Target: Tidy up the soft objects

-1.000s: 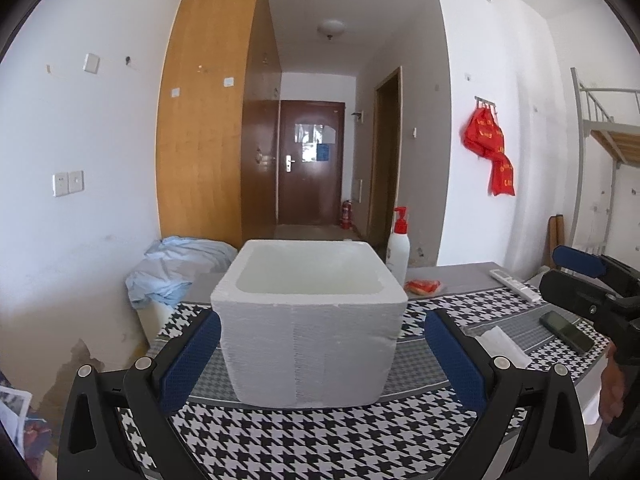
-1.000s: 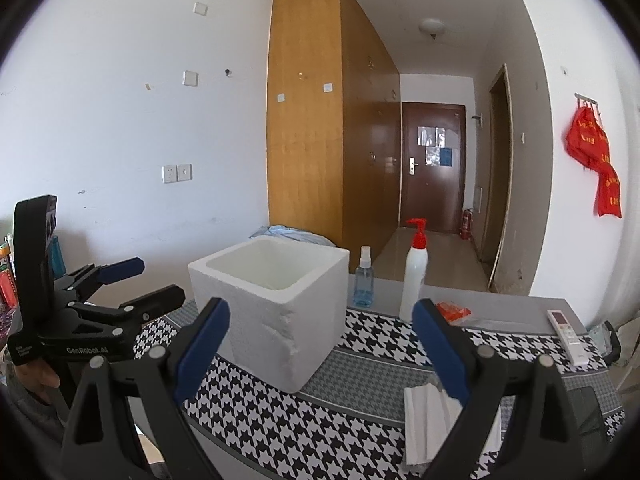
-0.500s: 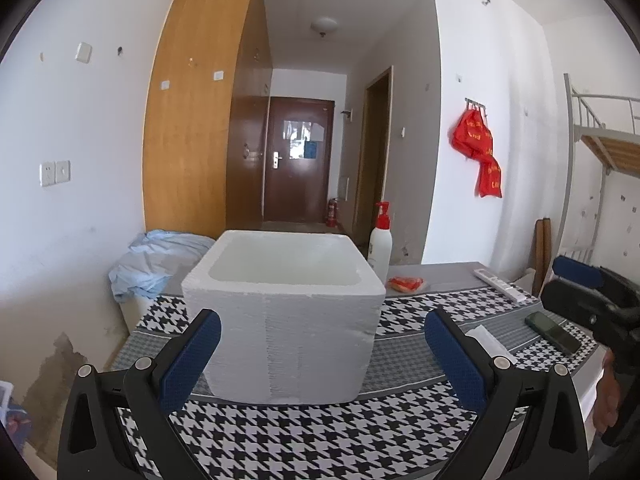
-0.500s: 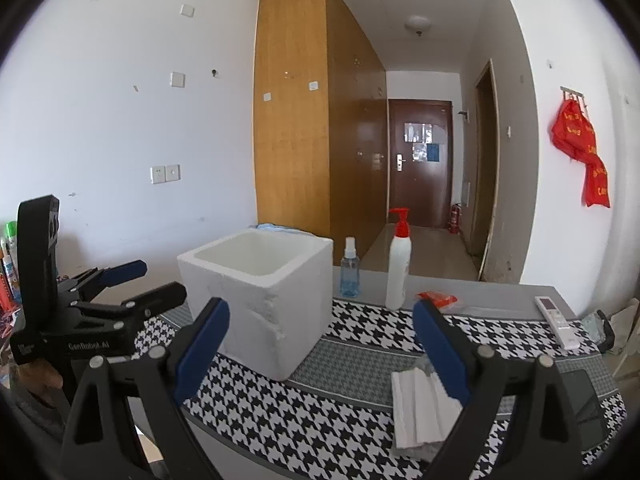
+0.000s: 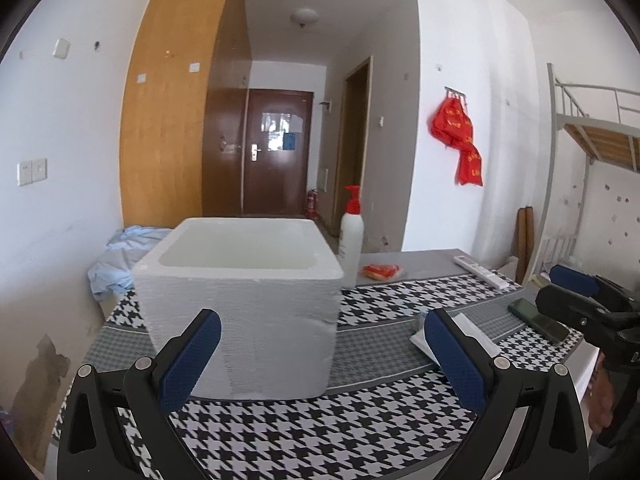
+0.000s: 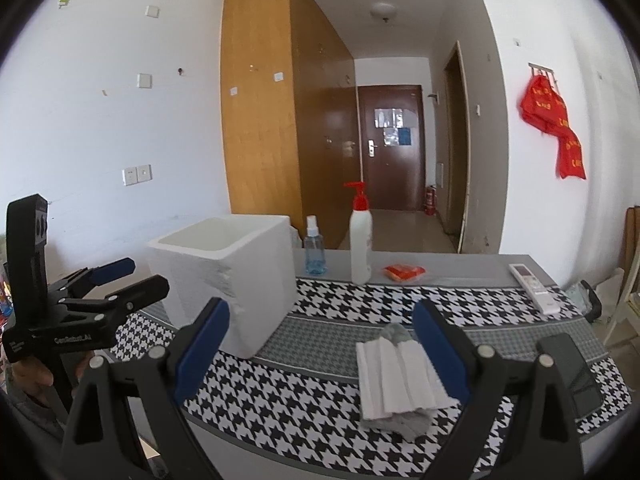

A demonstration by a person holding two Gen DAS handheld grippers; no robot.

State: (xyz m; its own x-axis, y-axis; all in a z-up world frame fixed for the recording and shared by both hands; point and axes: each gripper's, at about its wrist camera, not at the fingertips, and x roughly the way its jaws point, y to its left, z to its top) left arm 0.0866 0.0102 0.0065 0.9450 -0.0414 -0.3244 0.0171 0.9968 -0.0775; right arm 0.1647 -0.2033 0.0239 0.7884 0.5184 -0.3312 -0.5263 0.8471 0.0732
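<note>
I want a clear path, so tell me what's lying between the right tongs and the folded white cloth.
Nothing: in the right wrist view, only bare houndstooth tablecloth lies before the open right tongs, and the folded white cloth sits just ahead.

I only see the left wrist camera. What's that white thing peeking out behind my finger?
Observer: A folded white cloth, lying on top of a grey cloth.
Operator: Is anything hiding behind the box?
Observer: Yes. A small blue spray bottle stands just past the box, left of the pump bottle.
Operator: Where is the other gripper pointing?
Observer: The right hand-held gripper is open, and the white cloth shows between its fingers, nearer the right one.
</note>
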